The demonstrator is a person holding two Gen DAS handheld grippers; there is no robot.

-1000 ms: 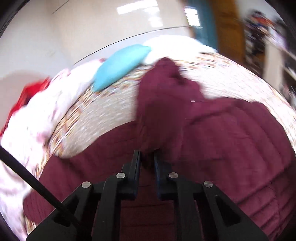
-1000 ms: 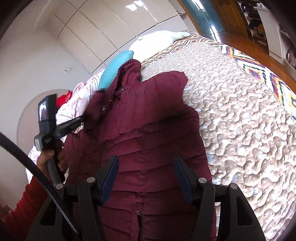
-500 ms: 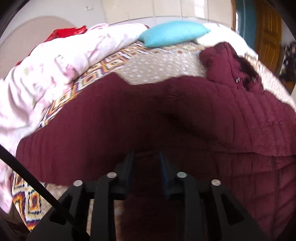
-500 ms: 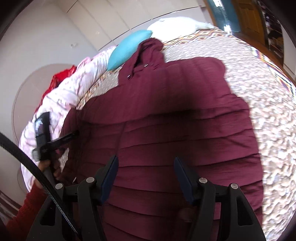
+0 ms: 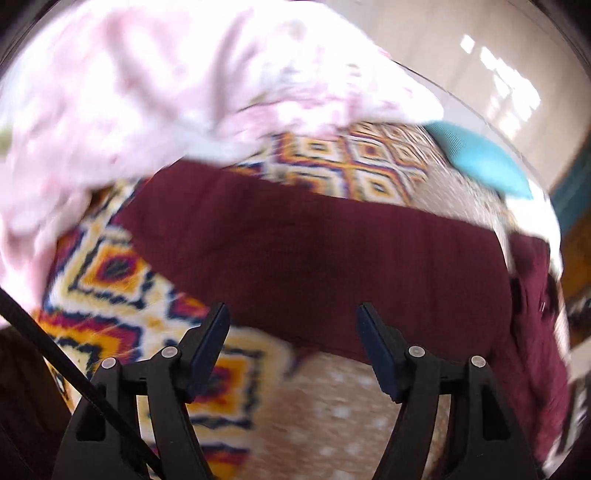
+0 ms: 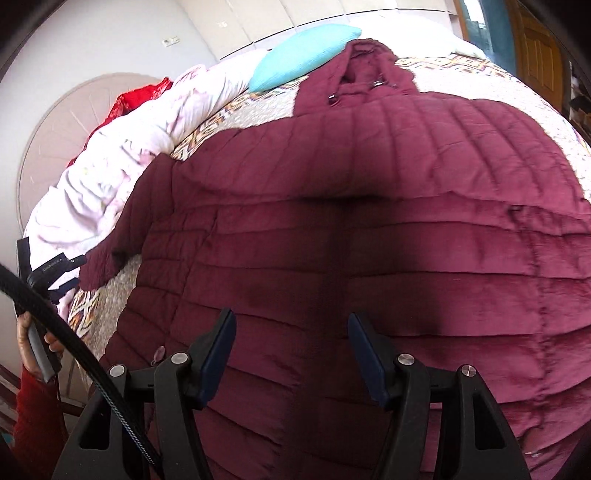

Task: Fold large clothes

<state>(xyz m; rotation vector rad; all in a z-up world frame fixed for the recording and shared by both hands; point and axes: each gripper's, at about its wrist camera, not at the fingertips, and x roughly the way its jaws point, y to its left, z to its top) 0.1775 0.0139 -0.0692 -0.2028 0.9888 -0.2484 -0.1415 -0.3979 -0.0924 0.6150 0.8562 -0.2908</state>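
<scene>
Maroon quilted coat (image 6: pixel 369 221) lies spread flat (hood at top).

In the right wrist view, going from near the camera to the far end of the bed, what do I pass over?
right gripper, open over the coat → maroon puffer coat → its hood → turquoise pillow → white pillow at the head of the bed.

Maroon quilted coat (image 6: pixel 369 229) spread flat on the bed (image 6: pixel 480 74)

The right claw (image 6: pixel 291 354) hovers over it, jaws apart and empty; a turquoise pillow (image 6: pixel 299 55) lies beside the hood (image 6: pixel 362 70).
</scene>
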